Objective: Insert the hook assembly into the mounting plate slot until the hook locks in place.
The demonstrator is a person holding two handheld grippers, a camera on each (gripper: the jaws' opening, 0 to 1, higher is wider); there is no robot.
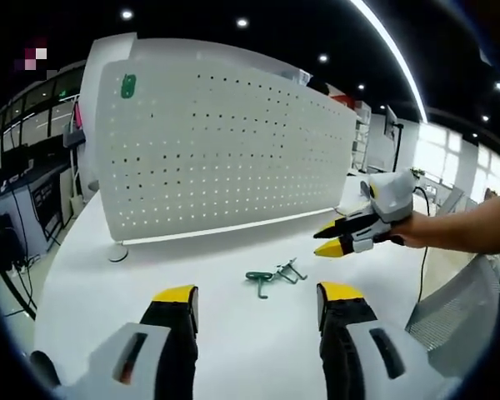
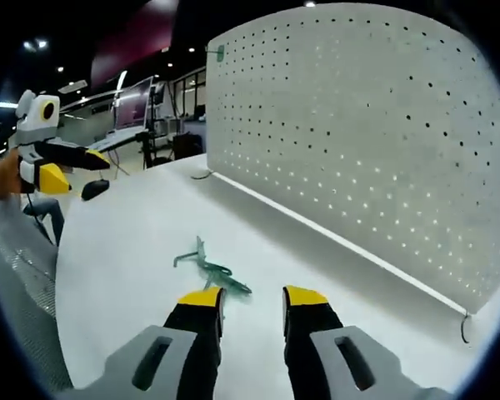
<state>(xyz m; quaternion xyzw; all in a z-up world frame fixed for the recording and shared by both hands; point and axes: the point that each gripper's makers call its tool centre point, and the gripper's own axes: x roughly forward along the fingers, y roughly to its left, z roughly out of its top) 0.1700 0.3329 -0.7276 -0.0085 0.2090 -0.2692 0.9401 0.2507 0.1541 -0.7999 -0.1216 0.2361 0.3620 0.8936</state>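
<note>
One big white table (image 1: 233,350) holds everything here; its top is smooth and plain, and its edge curves round on the near side. One tall white board full of small holes (image 1: 225,150) stands upright on the table, well behind the small parts; the holes run in neat rows, and light shines through many of them; one small green tag (image 1: 128,86) sits near the board's top corner. The room around is dark, with little round lights in the ceiling and one long bright strip; desks and screens stand far back, and bright windows show on one side.

Two hook parts lie flat on the table in front of the board, touching each other; one is a green hook (image 1: 259,279) and one is a grey wire hook (image 1: 290,270); in the right gripper view the green hook (image 2: 212,271) lies just ahead of the jaw tips. I cannot tell if there are more small pieces in the pile.

Two grippers are here, each with yellow tips. The left gripper (image 1: 257,296) has its jaws spread wide apart and grips nothing; the hooks lie just past its tips. The right gripper (image 2: 252,298) also has its jaws apart and grips nothing; in the left gripper view it hangs above the table, near the hooks, with a person's arm (image 1: 467,229) behind it.
</note>
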